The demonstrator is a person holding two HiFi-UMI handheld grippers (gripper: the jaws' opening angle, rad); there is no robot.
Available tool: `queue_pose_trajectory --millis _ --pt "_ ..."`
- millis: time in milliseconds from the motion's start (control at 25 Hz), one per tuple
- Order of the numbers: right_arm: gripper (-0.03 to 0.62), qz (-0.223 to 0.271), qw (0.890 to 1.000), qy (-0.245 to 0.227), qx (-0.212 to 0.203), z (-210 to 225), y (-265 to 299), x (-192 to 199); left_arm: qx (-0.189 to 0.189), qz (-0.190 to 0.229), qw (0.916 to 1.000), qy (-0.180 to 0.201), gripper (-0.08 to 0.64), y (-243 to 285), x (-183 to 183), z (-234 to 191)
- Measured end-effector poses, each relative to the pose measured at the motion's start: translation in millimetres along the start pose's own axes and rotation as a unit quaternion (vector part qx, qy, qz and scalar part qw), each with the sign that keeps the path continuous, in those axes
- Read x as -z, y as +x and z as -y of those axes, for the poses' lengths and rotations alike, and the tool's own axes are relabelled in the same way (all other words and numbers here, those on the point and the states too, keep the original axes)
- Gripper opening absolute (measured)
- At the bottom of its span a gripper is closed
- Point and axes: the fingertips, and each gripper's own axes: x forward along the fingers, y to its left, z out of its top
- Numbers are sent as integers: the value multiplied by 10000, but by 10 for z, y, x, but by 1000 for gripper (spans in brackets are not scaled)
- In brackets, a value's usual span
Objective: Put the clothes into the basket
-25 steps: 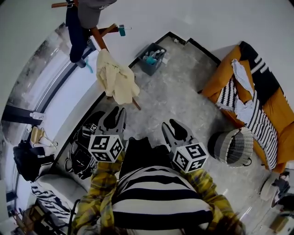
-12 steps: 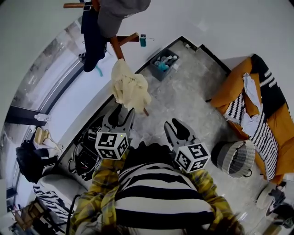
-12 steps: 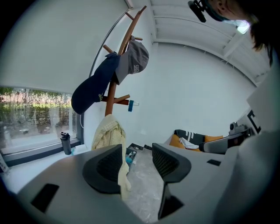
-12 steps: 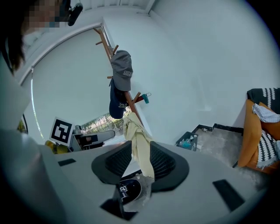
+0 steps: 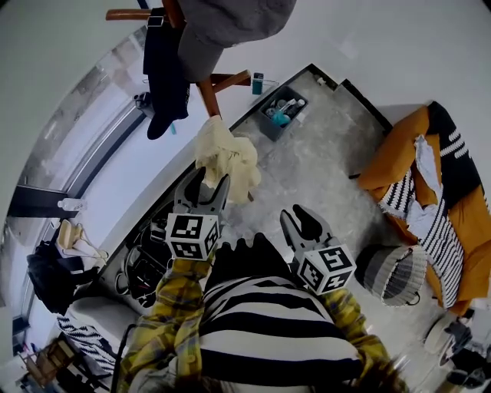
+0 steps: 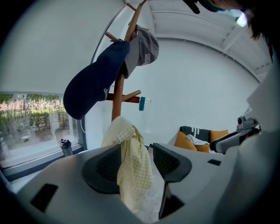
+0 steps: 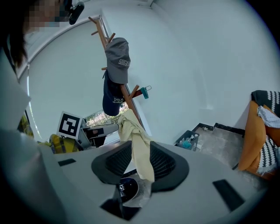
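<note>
Floor (image 5: pixel 322 173): grey, mottled stone. White wall (image 5: pixel 376 38) behind, and a window (image 6: pixel 30 127) on the left with greenery outside.

A wooden rack (image 5: pixel 207 94) stands by the window. It carries a grey cap (image 5: pixel 230 19), a navy cap (image 5: pixel 165 73) and a teal clip (image 5: pixel 258 80) on a peg. The cloth (image 5: pixel 226 157), pale yellow check, hangs bunched from a lower peg of the rack, well apart from the basket (image 5: pixel 381 261).

Left gripper (image 5: pixel 209 178): level with the cloth's lower part, fingers spread and opening. In the left gripper view the cloth (image 6: pixel 131 168) hangs in the gap and overlaps the edge of the left pad (image 6: pixel 105 166). The pads are not pressing on it, and I cannot tell whether they touch it.

Right gripper (image 5: pixel 299 216): lower and to the right over bare floor, apart from the rack. Its fingers are parted by a narrower gap and hold nothing. The cloth (image 7: pixel 140 148) only shows through that gap, farther off.

Containers:
- Basket: woven, grey and white, on the floor at right beside an orange sofa (image 5: pixel 391 161). Its inner weave shows.
- Sofa: carries a striped throw (image 5: pixel 430 230) and white clothes (image 5: pixel 423 153).
- Bin (image 5: pixel 270 127): grey, at the wall's foot, holding bottles.
</note>
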Motion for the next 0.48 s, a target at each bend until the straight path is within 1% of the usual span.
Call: queue_pose_trajectory --millis 200,480 --pt "126 -125 9997 80 181 118 80 -3 -127 42 9999 79 244 176 -35 -186" --pt "126 -352 9989 126 271 164 189 48 33 26 9999 104 297 385 -22 -202"
